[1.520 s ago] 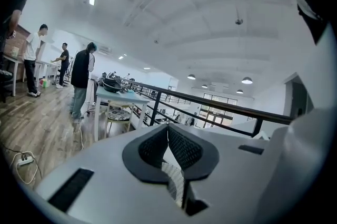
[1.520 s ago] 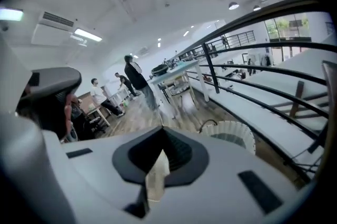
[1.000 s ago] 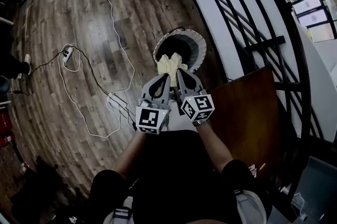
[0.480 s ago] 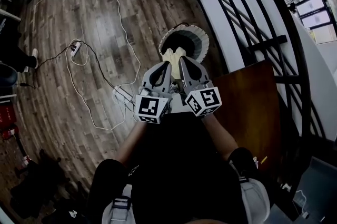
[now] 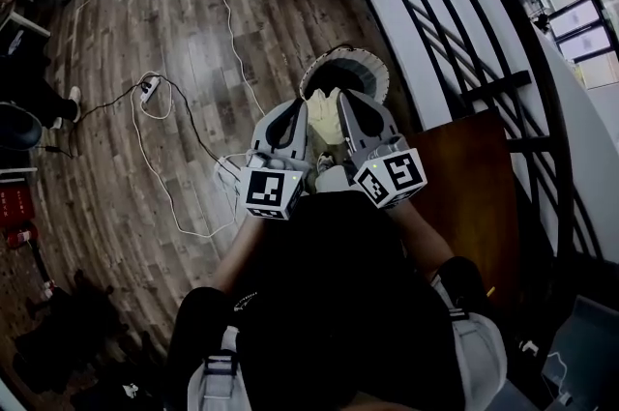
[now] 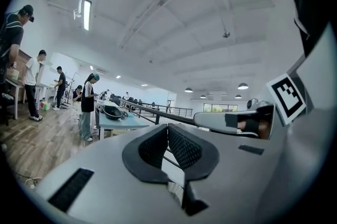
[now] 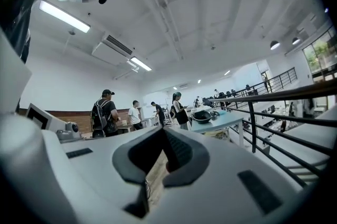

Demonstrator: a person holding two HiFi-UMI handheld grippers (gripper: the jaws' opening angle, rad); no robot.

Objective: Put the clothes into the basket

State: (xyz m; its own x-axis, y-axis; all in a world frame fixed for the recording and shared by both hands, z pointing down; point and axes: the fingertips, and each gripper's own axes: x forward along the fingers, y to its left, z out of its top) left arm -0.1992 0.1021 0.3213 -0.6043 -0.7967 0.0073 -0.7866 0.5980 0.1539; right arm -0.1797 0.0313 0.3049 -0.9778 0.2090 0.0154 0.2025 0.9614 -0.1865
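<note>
The pale cloth lay at the basket's near rim a moment ago. Now it's out of sight behind the tongs, so I can't tell how it sits. The basket (image 5: 360,65) stands on the wooden floor (image 5: 145,13), upper middle of the head view. Both have lifted clear, left tongs (image 5: 293,107) and right tongs (image 5: 348,100), pinched closed and empty, which looks like a finished drop. No legible writing, only square markers on the cubes (image 5: 268,191).

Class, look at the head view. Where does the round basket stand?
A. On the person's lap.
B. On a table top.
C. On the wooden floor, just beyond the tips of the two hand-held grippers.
C: the basket sits on the wooden floor, partly hidden behind the tips of the left hand-held gripper and the right hand-held gripper.
</note>
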